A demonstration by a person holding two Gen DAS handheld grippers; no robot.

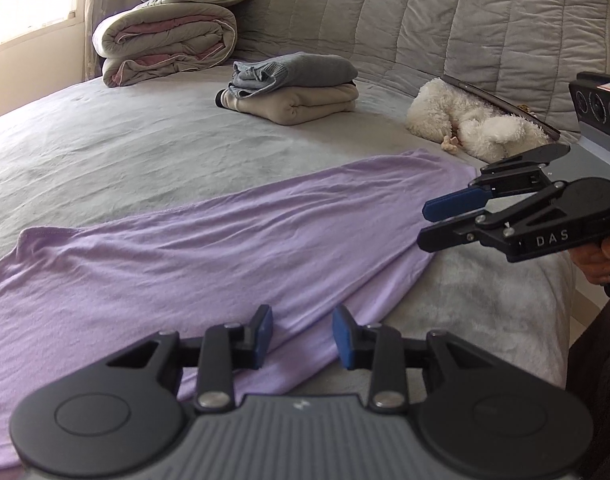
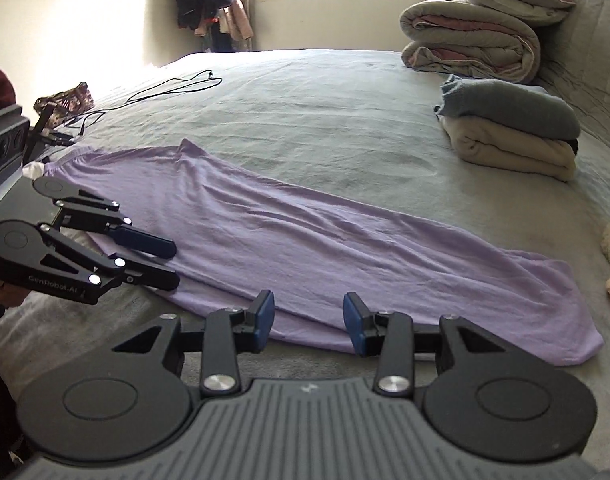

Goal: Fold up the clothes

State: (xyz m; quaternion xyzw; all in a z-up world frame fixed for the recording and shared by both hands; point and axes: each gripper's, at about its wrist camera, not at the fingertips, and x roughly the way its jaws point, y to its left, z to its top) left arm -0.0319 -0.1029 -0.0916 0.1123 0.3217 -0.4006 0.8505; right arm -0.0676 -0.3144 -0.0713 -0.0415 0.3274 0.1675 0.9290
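Note:
A long lilac garment lies flat and folded lengthwise across the grey bed. In the left wrist view my left gripper hovers over the garment's near edge. It is open, with cloth below its blue pads and nothing pinched. My right gripper, held by a hand, is open by the garment's right end. The right wrist view shows that gripper over the near hem. The left gripper is open at the garment's other end.
A folded stack of grey and beige clothes sits farther back on the bed. Behind it are a rolled duvet and pillows. A white plush toy lies by the quilted headboard. A black cable and a patterned pouch lie near the bed's far side.

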